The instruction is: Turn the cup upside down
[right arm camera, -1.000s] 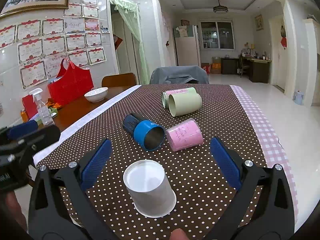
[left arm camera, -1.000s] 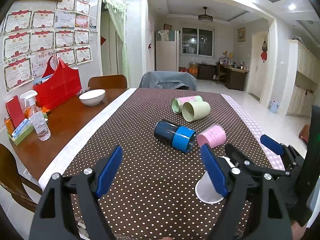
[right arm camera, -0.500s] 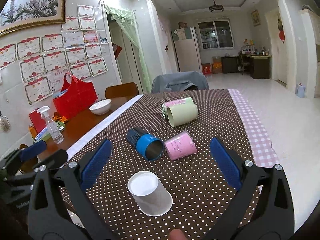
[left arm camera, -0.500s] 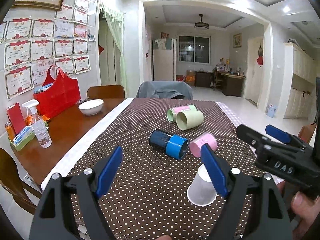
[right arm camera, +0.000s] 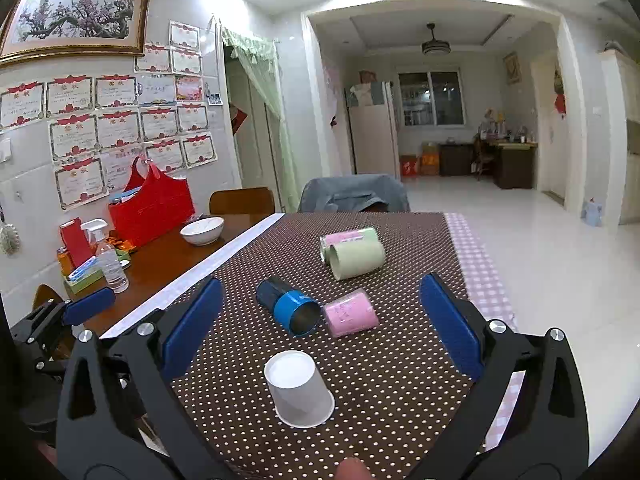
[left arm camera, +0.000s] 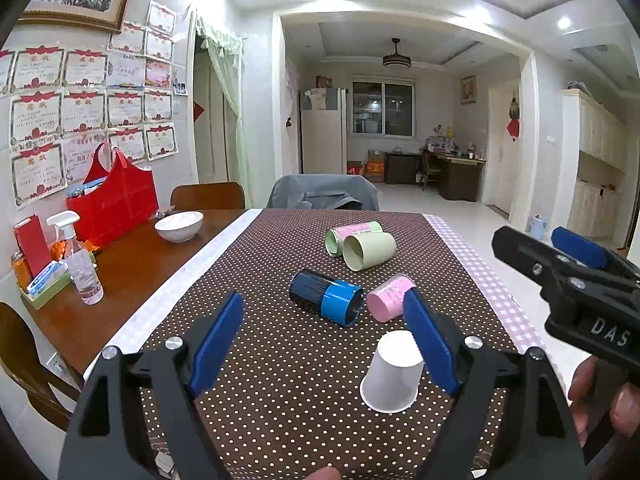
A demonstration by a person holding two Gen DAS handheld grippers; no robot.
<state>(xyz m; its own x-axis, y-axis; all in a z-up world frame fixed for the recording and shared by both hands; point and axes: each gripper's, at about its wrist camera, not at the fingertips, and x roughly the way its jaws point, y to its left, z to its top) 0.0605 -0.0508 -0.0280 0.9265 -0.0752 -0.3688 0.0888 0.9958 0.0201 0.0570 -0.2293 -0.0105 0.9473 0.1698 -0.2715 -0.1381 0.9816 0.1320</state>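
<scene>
A white paper cup [left arm camera: 394, 372] stands upside down, rim down, on the brown dotted tablecloth [left arm camera: 280, 360]; it also shows in the right wrist view [right arm camera: 298, 388]. My left gripper [left arm camera: 324, 344] is open and empty, held above and behind the cup. My right gripper [right arm camera: 320, 328] is open and empty, also raised behind the cup. The right gripper shows at the right edge of the left wrist view [left arm camera: 568, 276]. The left gripper shows at the left edge of the right wrist view [right arm camera: 76, 308].
A blue cup [right arm camera: 290, 306], a pink cup [right arm camera: 350, 312] and two pale green cups [right arm camera: 354, 256] lie on their sides farther back. A white bowl [right arm camera: 202, 230], spray bottle [right arm camera: 108, 260] and red bag [right arm camera: 150, 208] sit on the bare wood at left.
Both grippers have risen and drawn back from the white cup, which stays upside down on the cloth. The right gripper has moved off to the right of the cup.
</scene>
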